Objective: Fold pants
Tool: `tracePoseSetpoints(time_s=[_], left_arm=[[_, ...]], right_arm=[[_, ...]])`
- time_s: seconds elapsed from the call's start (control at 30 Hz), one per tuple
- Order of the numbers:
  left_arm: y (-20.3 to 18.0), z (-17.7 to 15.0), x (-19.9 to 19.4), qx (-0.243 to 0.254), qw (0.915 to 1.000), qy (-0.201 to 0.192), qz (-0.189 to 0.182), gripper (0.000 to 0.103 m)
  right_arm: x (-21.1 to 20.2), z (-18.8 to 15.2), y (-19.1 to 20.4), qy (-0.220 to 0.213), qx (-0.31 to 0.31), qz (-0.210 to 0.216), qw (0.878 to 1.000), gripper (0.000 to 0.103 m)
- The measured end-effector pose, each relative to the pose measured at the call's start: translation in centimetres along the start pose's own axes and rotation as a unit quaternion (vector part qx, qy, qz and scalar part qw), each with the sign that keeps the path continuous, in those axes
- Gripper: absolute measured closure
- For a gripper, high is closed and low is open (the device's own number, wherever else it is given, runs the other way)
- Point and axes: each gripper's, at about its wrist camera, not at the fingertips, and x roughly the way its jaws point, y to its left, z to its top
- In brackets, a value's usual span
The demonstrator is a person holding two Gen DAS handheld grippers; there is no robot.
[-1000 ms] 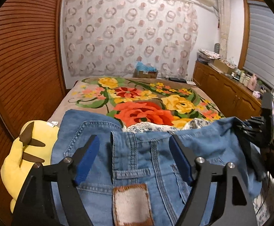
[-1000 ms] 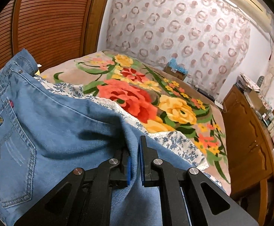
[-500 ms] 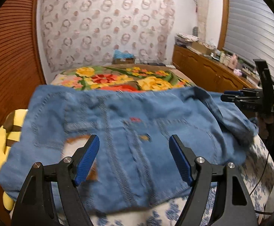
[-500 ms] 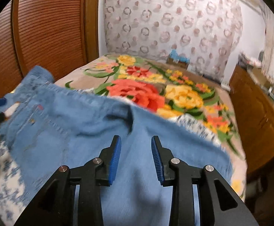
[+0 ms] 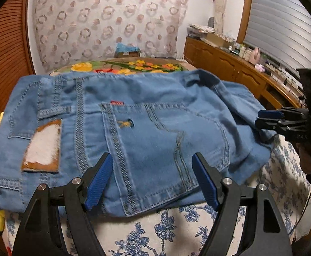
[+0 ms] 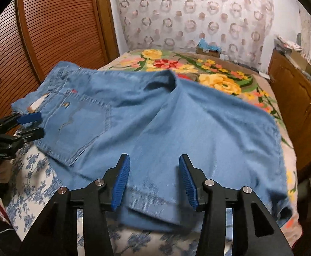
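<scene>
Since the earlier frame my right gripper (image 6: 154, 181) has let go of the denim, its fingers having just been opening, and now stands half-wide and empty over the pants (image 6: 155, 128), which have dropped folded onto the bed (image 6: 219, 81). In the left wrist view my left gripper (image 5: 153, 183) hangs wide and empty over the back pocket (image 5: 161, 149). Next, I judge, square the loose edges before another fold; the soft floral blanket (image 5: 138, 66), the blue-flowered sheet (image 5: 155, 234) and the crowded wooden cabinet (image 5: 230, 64) leave little room.
</scene>
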Motion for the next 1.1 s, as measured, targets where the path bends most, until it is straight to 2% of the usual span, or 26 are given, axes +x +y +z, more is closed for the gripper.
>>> tracePoseSetpoints(time_s=[0.13, 0.4, 0.47, 0.53, 0.63, 0.87, 1.1], left_arm=[[-0.4, -0.3, 0.9, 0.004, 0.9999, 0.012, -0.001, 0.026], [-0.8, -0.9, 1.4, 0.020, 0.9998, 0.007, 0.003, 0.026], [-0.7, -0.9, 1.6, 0.023, 0.9997, 0.006, 0.006, 0.026], [-0.8, -0.9, 1.6, 0.024, 0.9997, 0.004, 0.006, 0.026], [-0.8, -0.9, 1.5, 0.024, 0.9997, 0.002, 0.005, 0.026], [-0.8, -1.0, 1.6, 0.022, 0.9997, 0.002, 0.007, 0.026], [-0.7, -0.9, 1.6, 0.016, 0.9998, 0.004, 0.010, 0.026]], right_arm=[[0.3, 0.0, 1.0, 0.014, -0.028, -0.017, 0.999, 0.053], [1.7, -0.2, 1.0, 0.041, -0.047, -0.036, 0.997, 0.055], [1.7, -0.1, 0.6, 0.041, -0.045, -0.029, 0.998, 0.072], [1.5, 0.2, 0.4, 0.037, -0.048, -0.033, 0.998, 0.083], [0.7, 1.0, -0.2, 0.025, -0.049, -0.042, 0.998, 0.092], [-0.6, 4.7, -3.7, -0.008, -0.046, -0.108, 0.993, 0.095], [1.4, 7.5, -7.0, -0.004, -0.046, -0.164, 0.985, 0.096]])
